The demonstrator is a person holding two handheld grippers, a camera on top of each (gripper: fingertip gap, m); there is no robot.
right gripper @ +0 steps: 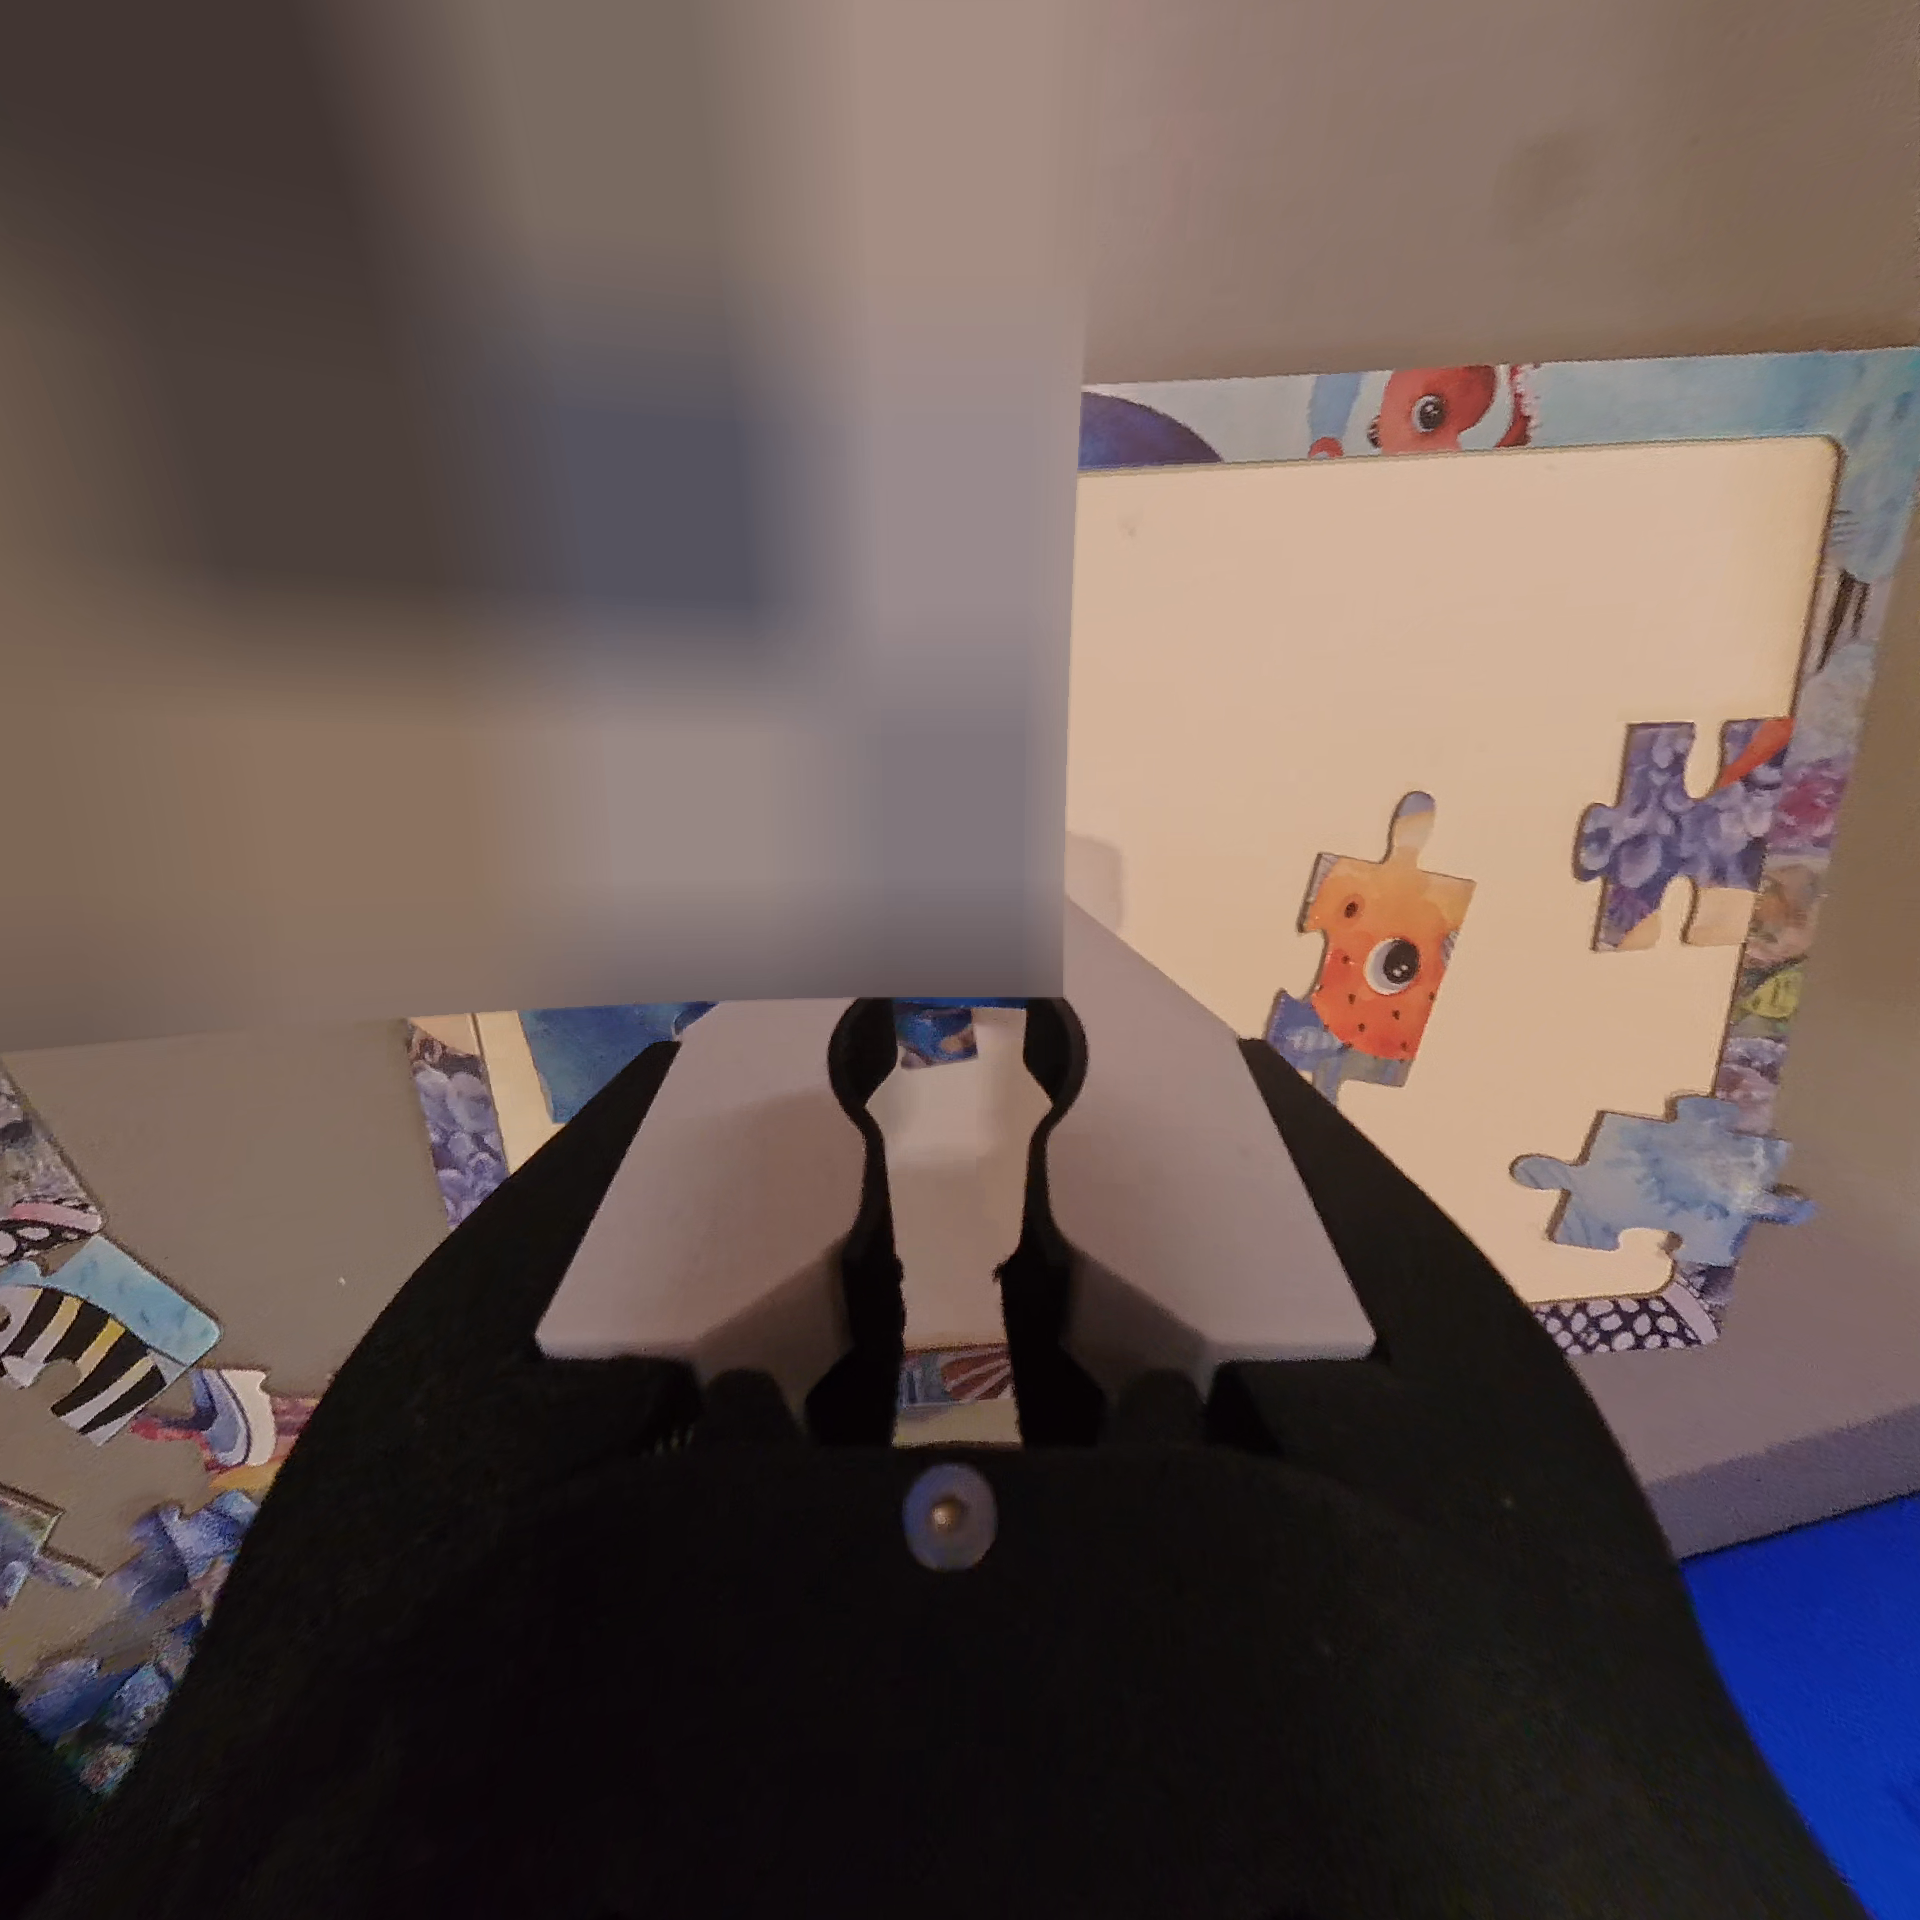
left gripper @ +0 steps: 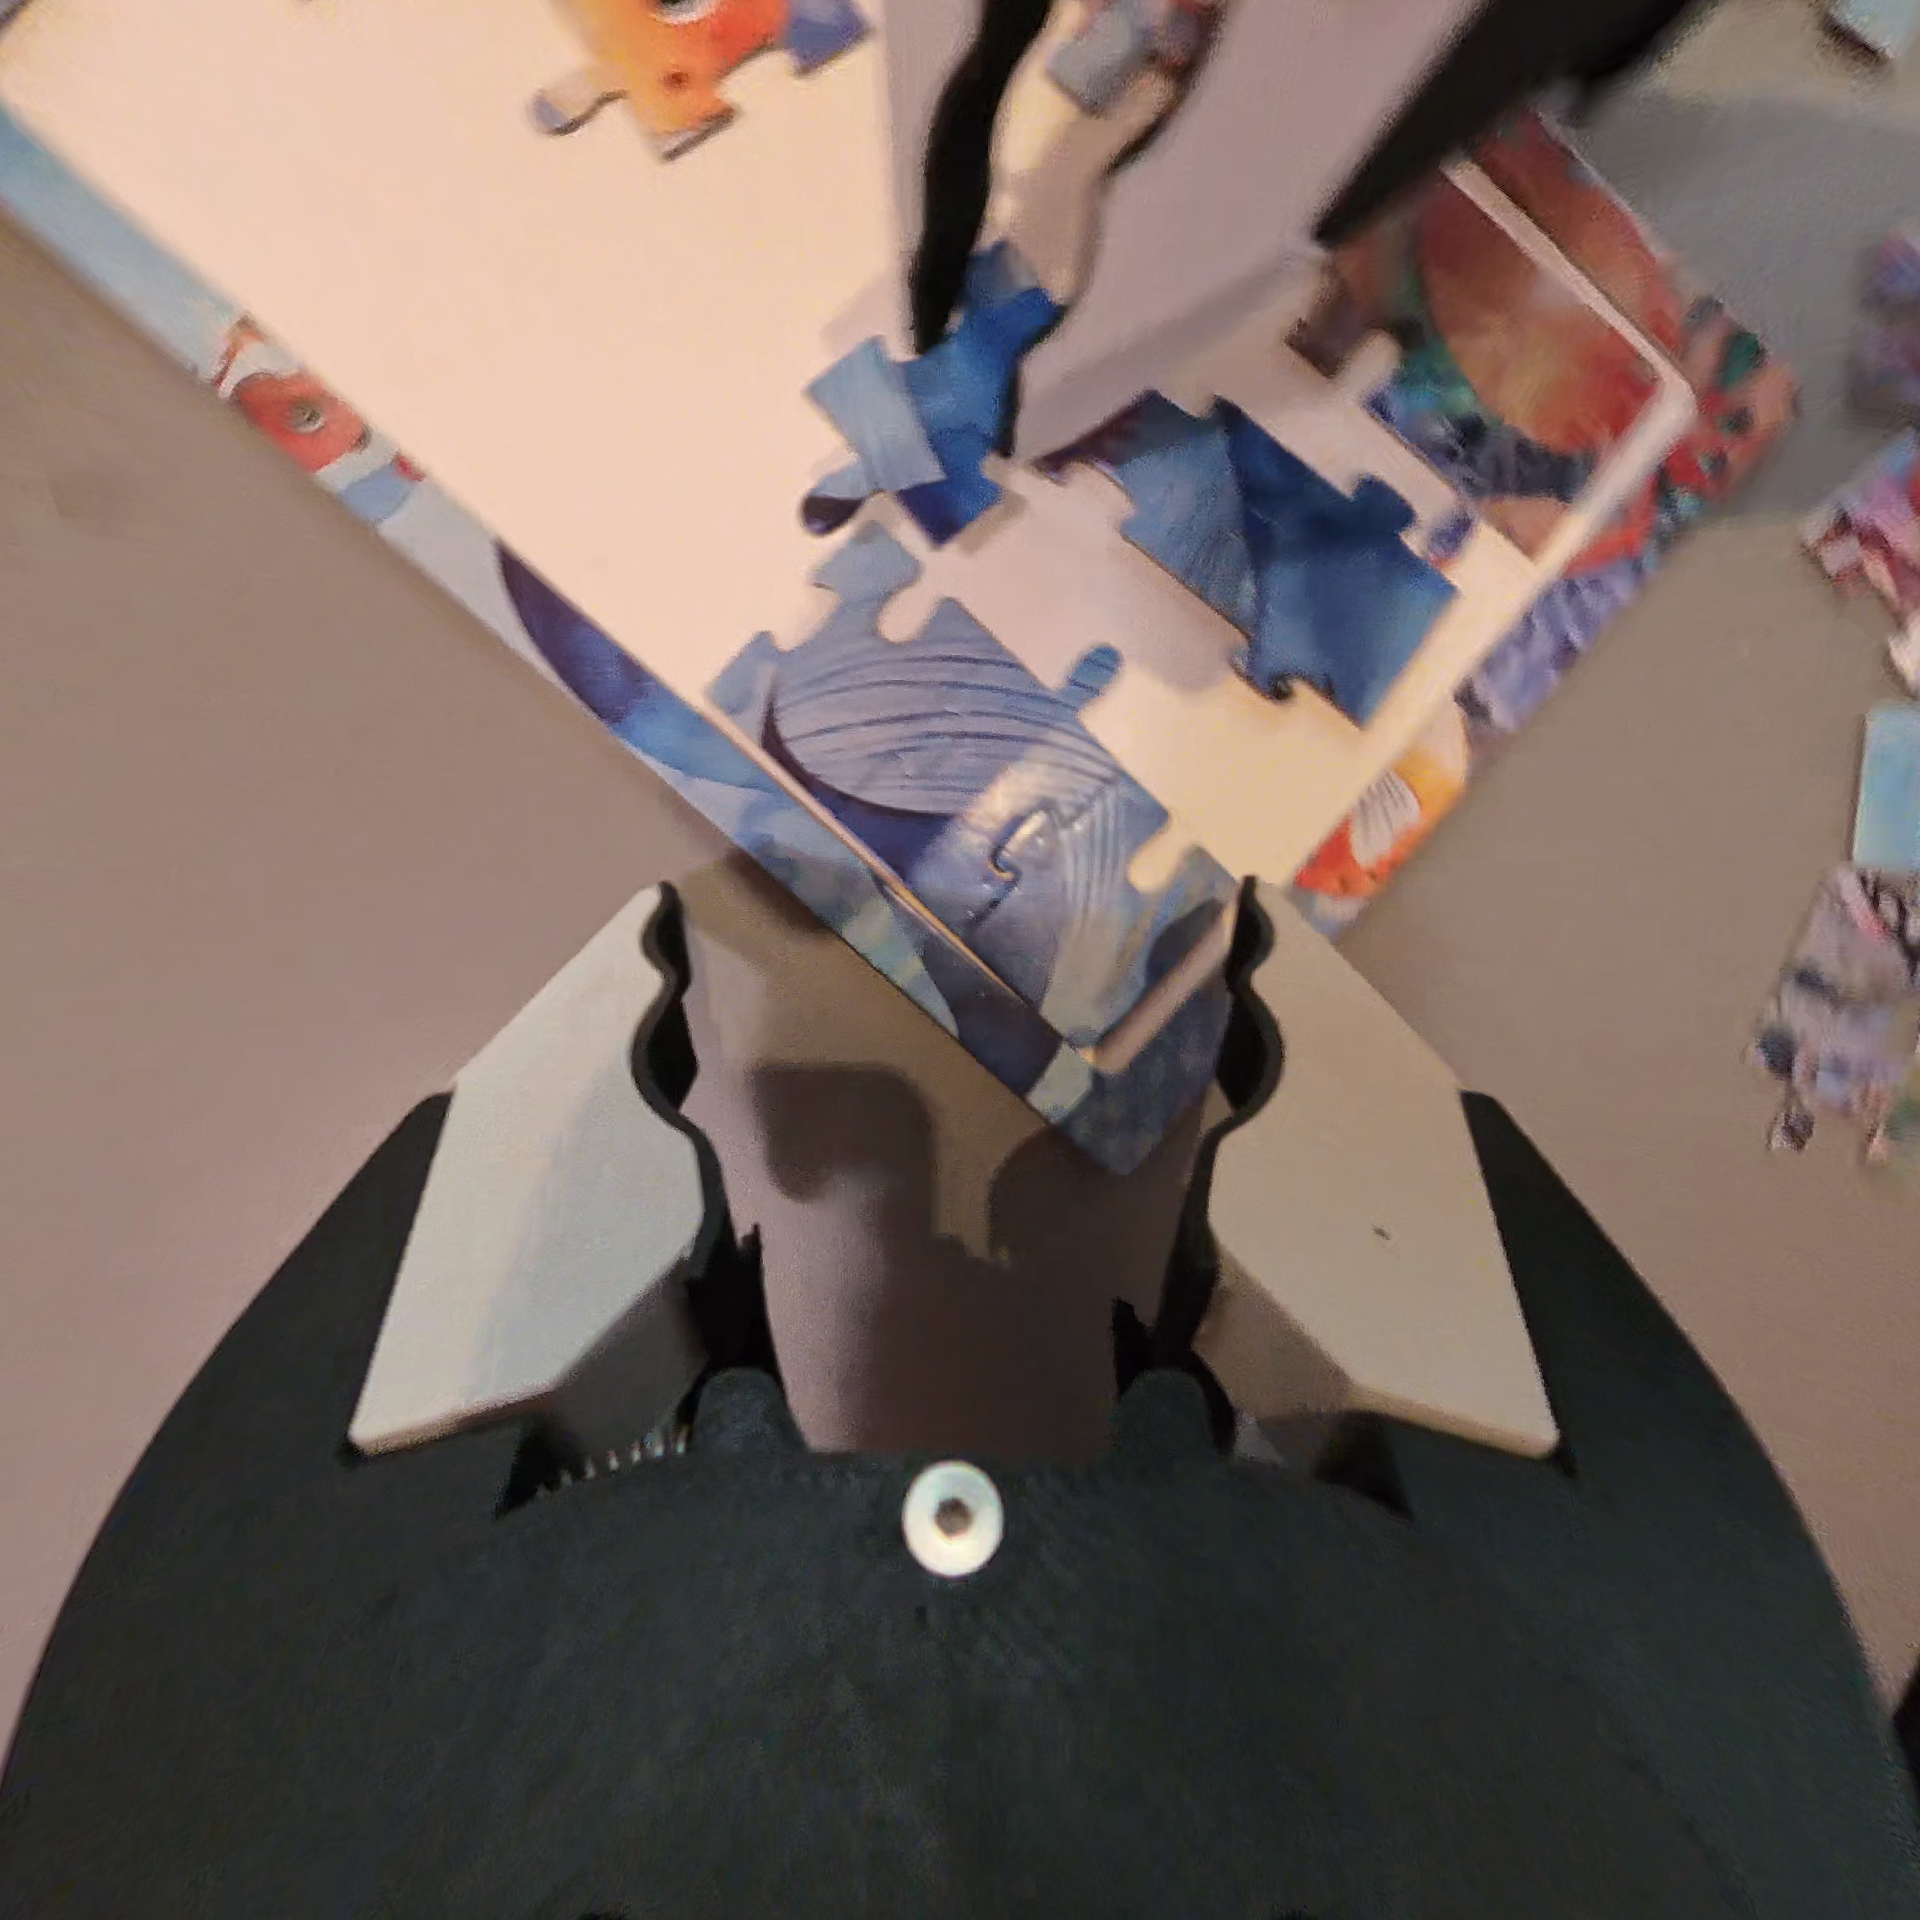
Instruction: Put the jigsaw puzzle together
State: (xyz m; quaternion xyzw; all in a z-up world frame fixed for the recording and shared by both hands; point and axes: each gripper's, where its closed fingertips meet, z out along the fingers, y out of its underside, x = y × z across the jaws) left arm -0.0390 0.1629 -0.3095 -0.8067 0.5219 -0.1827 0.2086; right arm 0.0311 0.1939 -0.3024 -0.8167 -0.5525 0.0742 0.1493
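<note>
The puzzle tray (left gripper: 623, 364) lies on a grey table, with a cream floor and a printed sea-life frame. My left gripper (left gripper: 956, 904) is open wide and holds nothing; the tray's near corner (left gripper: 1101, 1101) stands between its fingers. Two joined pale-blue whale pieces (left gripper: 935, 769) sit in that corner, with dark-blue pieces (left gripper: 1299, 561) to their right. My right gripper (right gripper: 956, 1039) is shut on a blue puzzle piece (right gripper: 935, 1034), its fingertips partly hidden by a blurred patch. In the left wrist view that piece (left gripper: 935, 426) touches the tray floor under a right finger (left gripper: 940, 229).
An orange fish piece (right gripper: 1371, 956), a purple coral piece (right gripper: 1673, 831) and a light-blue piece (right gripper: 1662, 1174) lie in the tray. Loose pieces lie on the table beside it, among them a striped one (right gripper: 94, 1340) and several to the right (left gripper: 1839, 997). A blue surface (right gripper: 1818, 1662) lies beyond the table's edge. Some 9 cm of space lies between my two pairs of fingers.
</note>
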